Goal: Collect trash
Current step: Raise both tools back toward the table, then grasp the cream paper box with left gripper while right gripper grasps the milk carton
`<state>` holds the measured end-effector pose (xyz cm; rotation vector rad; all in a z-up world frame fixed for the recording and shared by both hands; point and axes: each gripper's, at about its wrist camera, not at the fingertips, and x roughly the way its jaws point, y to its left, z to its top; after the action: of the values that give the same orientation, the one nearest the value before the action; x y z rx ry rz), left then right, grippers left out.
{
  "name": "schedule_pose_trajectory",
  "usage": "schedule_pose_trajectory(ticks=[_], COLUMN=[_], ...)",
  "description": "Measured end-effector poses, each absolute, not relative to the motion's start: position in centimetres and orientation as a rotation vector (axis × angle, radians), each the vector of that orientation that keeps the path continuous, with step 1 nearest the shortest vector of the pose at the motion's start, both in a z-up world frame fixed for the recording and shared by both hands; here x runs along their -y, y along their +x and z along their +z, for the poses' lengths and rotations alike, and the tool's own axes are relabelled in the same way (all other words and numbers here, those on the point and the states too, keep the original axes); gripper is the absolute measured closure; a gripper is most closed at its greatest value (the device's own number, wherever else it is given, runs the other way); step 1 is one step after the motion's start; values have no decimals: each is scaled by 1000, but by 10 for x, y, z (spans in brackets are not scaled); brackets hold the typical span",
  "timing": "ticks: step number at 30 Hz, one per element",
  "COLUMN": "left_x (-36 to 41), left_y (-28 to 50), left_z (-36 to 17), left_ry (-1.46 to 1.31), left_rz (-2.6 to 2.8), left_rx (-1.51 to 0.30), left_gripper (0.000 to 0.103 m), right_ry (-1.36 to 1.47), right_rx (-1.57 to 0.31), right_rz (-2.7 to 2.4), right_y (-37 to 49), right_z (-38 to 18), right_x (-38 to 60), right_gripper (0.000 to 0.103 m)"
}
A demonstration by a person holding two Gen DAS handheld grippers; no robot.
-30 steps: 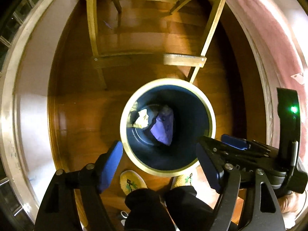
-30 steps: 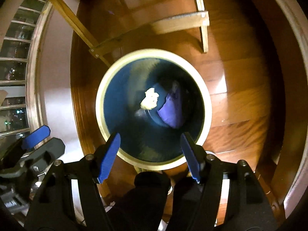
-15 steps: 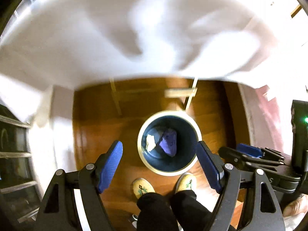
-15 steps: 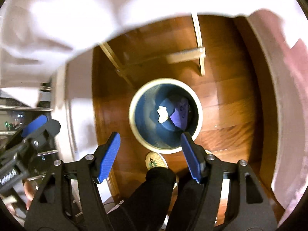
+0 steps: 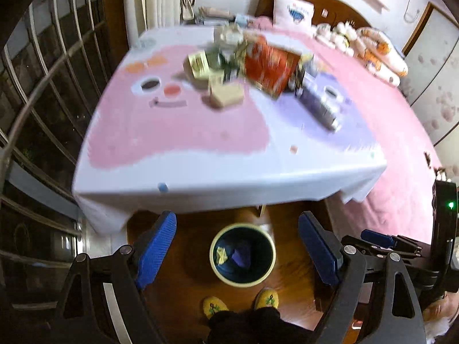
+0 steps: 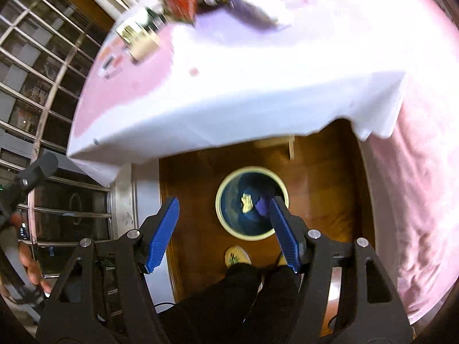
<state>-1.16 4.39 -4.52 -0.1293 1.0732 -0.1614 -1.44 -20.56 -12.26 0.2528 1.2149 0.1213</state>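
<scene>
A round dark bin [image 5: 242, 279] with a pale rim stands on the wood floor below the table edge, holding a yellowish scrap [image 5: 221, 255] and a purple scrap [image 5: 240, 256]; it also shows in the right wrist view [image 6: 249, 233]. A blurred trash pile lies on the table: a red packet [image 5: 269, 67], a tan box [image 5: 226, 93], a purple wrapper [image 5: 318, 103]. My left gripper [image 5: 238, 249] is open and empty, high above the bin. My right gripper [image 6: 223, 233] is open and empty above the bin.
The table wears a pink and white cloth [image 5: 178, 132]. A pink bed [image 5: 401, 132] lies to the right, windows [image 5: 43, 86] to the left. My feet in yellow slippers [image 5: 215, 306] stand by the bin.
Both grippers rose from just over the bin to above table height. The tabletop and its trash pile came into view; the bin looks smaller.
</scene>
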Motion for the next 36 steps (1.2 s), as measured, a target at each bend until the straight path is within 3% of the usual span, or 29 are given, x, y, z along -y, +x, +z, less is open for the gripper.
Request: schedule_pose_trajectory(ticks=[5,20,26,36], left_x=[-64,-57,-42,-17], left_y=[-8,29,74,185], left_z=[2,49,37,-38], left_ry=[-142,-103,-97,-197], left_rz=[-187,-235,-201,-51], left_rx=[-1044,-958,-985,-1148], left_gripper=[5,5,5,5], right_ry=[206,90,56,-65], right_rx=[-1113,-946,-948,-1076], right_rz=[95,41,62,176], right_y=[-18,14,72,214], right_z=[-72,-1,-6,-71], right_x=[190,189,210,239], right_gripper=[40,40,40,41])
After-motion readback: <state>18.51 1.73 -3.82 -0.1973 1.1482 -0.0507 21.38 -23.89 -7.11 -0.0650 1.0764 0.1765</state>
